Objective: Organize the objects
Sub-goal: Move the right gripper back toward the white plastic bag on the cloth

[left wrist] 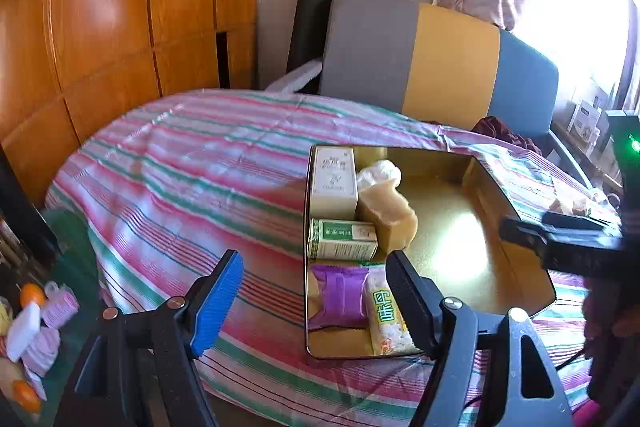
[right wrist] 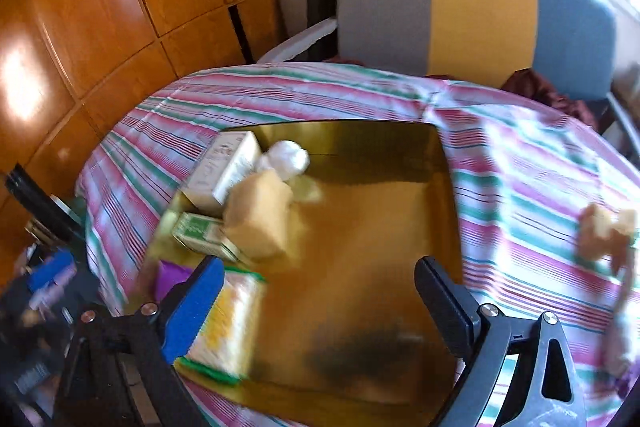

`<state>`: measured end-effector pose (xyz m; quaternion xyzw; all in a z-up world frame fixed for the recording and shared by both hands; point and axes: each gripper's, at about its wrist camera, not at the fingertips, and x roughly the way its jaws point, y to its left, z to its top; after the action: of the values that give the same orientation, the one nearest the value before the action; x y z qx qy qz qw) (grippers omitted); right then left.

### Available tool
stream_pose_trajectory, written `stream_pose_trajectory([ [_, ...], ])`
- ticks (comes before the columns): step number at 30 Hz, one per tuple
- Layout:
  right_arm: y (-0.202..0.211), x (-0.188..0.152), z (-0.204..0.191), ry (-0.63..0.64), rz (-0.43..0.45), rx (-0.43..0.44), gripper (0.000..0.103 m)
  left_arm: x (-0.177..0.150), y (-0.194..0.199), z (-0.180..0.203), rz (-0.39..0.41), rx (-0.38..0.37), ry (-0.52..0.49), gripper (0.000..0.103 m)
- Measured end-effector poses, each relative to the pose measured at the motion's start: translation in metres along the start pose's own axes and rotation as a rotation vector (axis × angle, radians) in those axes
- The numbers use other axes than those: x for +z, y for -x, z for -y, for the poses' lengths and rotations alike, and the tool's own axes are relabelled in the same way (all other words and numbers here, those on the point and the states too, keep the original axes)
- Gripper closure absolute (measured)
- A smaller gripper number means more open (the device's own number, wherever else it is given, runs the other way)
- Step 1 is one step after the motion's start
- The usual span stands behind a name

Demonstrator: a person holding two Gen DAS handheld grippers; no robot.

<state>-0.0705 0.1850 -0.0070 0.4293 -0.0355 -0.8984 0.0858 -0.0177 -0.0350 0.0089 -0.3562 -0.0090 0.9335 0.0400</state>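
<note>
Striped cloth (left wrist: 180,163) in pink, green and white covers the worktop, with a wooden wardrobe (left wrist: 100,27) behind it and a grey, yellow and blue chair back (left wrist: 440,59) at the far side. Sitting on the cloth is a gold tin (left wrist: 460,227), and everything in it is packed along its left wall: a white box (left wrist: 334,177), a green box (left wrist: 342,239), a tan block (left wrist: 386,219) leaning beside them, a white crumpled wad (left wrist: 378,171), plus a purple packet (left wrist: 340,293) and a yellow-green snack pack (left wrist: 386,311) nearest the camera. I'd guess they're lined up on one side to leave the big bare right half free for more. One tan lump (right wrist: 608,231) sits out on the cloth to the right of the tin, probably next in line. Left gripper (left wrist: 316,295) hangs spread wide with nothing in it, over the tin's near-left corner. Right gripper (right wrist: 320,299) is likewise spread and holding nothing, hovering over the tin's bare floor; that view is pretty blurry.
</note>
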Motion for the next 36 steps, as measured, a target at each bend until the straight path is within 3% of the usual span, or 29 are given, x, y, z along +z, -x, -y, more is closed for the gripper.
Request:
stream_pose_trajectory([
  [10,0.051,-0.037,0.082,-0.068,0.033,-0.17,0.006,0.001,0.005,0.032,0.013,-0.039,-0.078,0.03],
  [15,0.079,-0.046,0.143,-0.132,0.054,-0.288,0.006,0.001,0.0,0.055,-0.01,-0.088,-0.116,0.034],
  [19,0.106,-0.052,0.197,-0.191,0.094,-0.41,0.004,0.0,0.0,0.081,-0.007,-0.084,-0.188,0.034],
  [23,0.127,-0.068,0.257,-0.317,0.143,-0.5,0.004,0.001,-0.003,0.11,-0.014,-0.116,-0.247,0.035],
  [26,0.135,-0.088,0.298,-0.47,0.171,-0.522,0.004,0.0,-0.006,0.13,-0.023,-0.136,-0.292,0.035],
  [29,0.149,-0.101,0.327,-0.64,0.211,-0.48,0.004,-0.002,-0.011,0.153,-0.04,-0.169,-0.331,0.035],
  [36,0.156,-0.125,0.358,-0.872,0.216,-0.413,0.003,-0.005,-0.019,0.212,-0.083,-0.3,-0.409,0.035],
])
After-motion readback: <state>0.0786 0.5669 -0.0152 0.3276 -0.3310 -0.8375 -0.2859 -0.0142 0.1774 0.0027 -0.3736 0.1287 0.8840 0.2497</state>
